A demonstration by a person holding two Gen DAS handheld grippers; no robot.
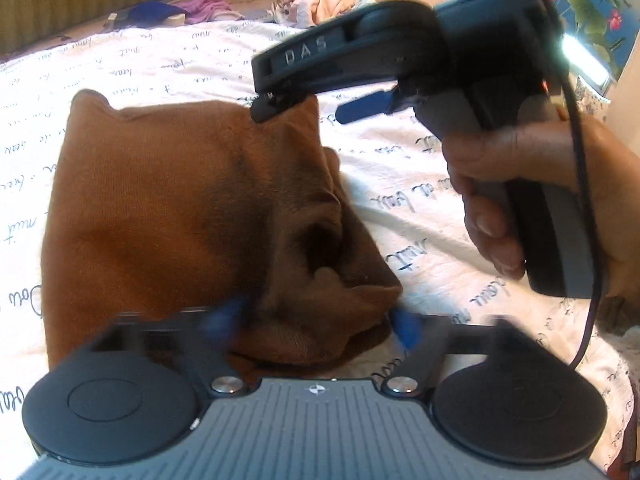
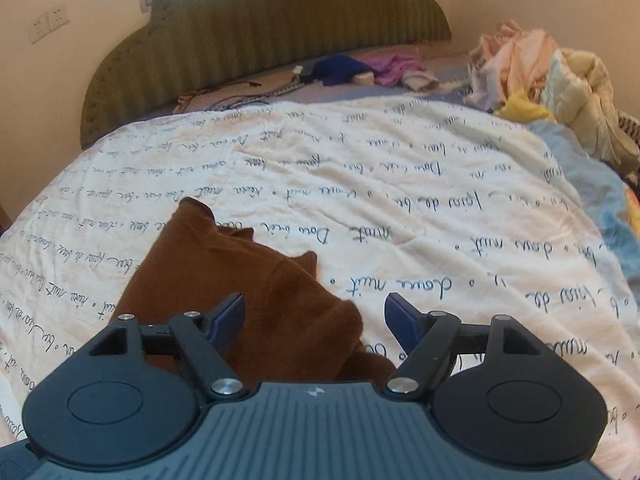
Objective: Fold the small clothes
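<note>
Both units inspected. Left hand-held gripper [image 1: 320, 322]: jaws spread, straddling the bunched near edge of the brown garment [image 1: 180, 216], gripping nothing. Right hand-held gripper [image 2: 314, 320]: jaws likewise apart, one finger over the cloth, the other over the quilt [image 2: 400, 200]. Garment lies on the bed directly ahead of both, partly folded, ridged toward the right unit. Risk, in my judgement: closing on the ridge would catch several layers or the quilt beneath, dragging the fold askew.
</note>
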